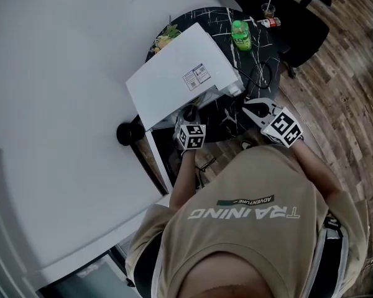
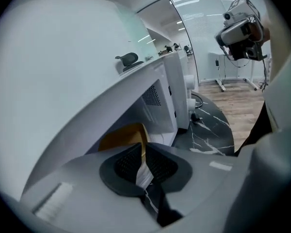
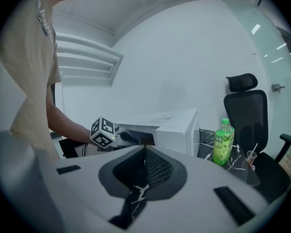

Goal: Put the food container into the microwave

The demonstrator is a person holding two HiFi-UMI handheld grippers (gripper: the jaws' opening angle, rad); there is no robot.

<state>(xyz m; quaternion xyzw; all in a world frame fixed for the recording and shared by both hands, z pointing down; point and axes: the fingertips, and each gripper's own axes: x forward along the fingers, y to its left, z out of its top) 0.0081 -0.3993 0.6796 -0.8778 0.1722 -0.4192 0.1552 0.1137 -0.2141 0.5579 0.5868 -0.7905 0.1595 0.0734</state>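
The white microwave (image 1: pixel 186 73) stands on a round black marble table (image 1: pixel 252 48). Its front faces me and its warm yellow cavity (image 2: pixel 120 136) shows in the left gripper view. My left gripper (image 1: pixel 189 115) is at that front, its jaws closed with a thin white edge of the door (image 2: pixel 144 173) between the pads. My right gripper (image 1: pixel 253 108) hovers over the table's near edge, right of the microwave, shut and holding nothing. Yellow and green food (image 1: pixel 164 38) lies behind the microwave's far corner; its container is mostly hidden.
A green bottle (image 1: pixel 240 35), a cup with a straw (image 1: pixel 267 9) and a small can (image 1: pixel 271 22) stand at the table's far side. A black cable (image 1: pixel 258 73) runs right of the microwave. A black office chair (image 1: pixel 301 17) is beyond, on the wood floor.
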